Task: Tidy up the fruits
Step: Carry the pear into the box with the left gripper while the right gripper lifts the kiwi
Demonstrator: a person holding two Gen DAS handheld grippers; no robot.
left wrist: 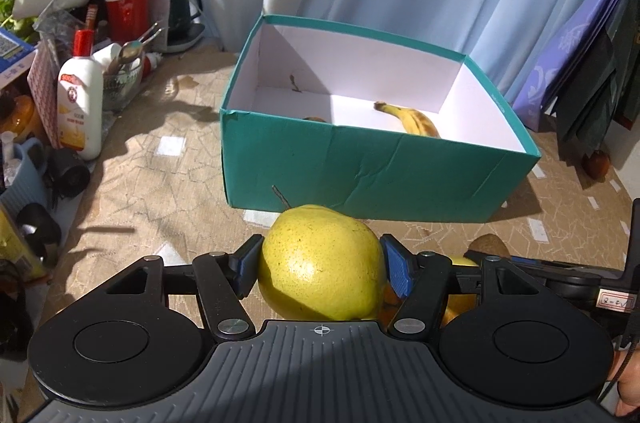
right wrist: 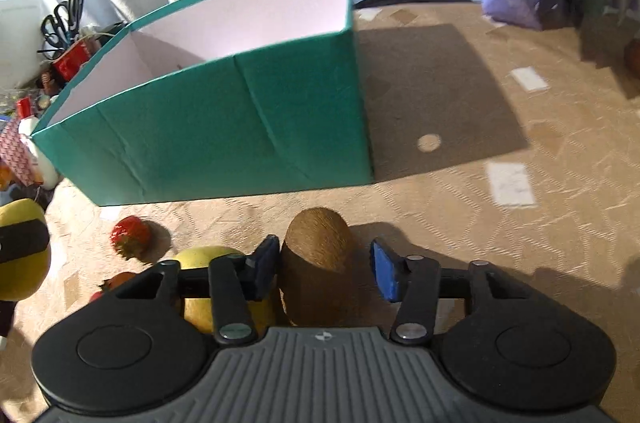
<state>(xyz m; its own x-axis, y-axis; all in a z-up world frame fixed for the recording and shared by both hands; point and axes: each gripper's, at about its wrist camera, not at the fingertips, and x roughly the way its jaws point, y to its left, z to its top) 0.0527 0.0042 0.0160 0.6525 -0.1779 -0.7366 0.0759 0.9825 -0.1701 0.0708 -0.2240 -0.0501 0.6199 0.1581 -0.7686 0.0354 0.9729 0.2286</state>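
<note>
Closing in on a kiwi [right wrist: 318,263], the right gripper [right wrist: 324,265] straddles the fruit while the left gripper [left wrist: 322,263] clamps a pear [left wrist: 320,263].

The kiwi stands on the table [right wrist: 460,223] between jaws still apart: left pad touching, right pad clear at 3 o'clock. Its long axis runs toward 12 o'clock, where the box [right wrist: 224,127] waits, banana [left wrist: 412,119] inside.

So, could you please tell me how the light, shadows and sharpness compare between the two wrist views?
Left wrist view: sharp, hard sunlight, bright glare on the pear, a crisp shadow edge inside the box, fisheye bending at the edges. Right wrist view: softer, with motion blur; the box throws a dark shadow over the tablecloth; the kiwi is half lit.
</note>
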